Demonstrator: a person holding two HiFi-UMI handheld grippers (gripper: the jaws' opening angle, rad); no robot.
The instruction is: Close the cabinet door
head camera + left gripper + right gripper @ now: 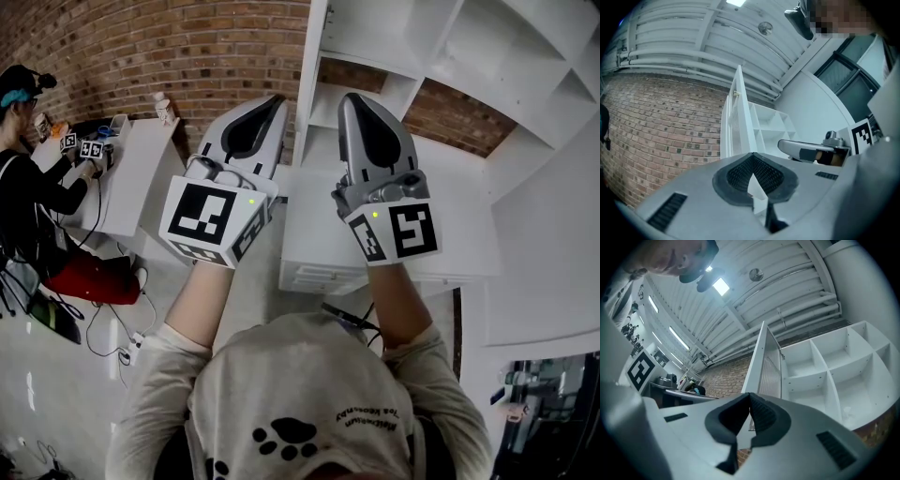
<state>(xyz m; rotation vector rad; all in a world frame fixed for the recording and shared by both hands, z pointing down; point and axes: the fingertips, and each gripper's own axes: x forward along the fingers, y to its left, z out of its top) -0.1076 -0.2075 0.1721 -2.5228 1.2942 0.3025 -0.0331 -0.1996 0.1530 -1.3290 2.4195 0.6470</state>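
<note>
Your left hand-held gripper (275, 101) and right hand-held gripper (351, 97) are both closed and empty. Press one flat against the open cabinet door (316, 66), then swing it shut steadily

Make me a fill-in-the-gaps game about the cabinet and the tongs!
1. The wall behind the cabinet is made of ____.
2. The cabinet is coloured ____.
3. The cabinet door stands ____.
4. The left tongs and the right tongs are holding ____.
Missing words: brick; white; open; nothing.
</note>
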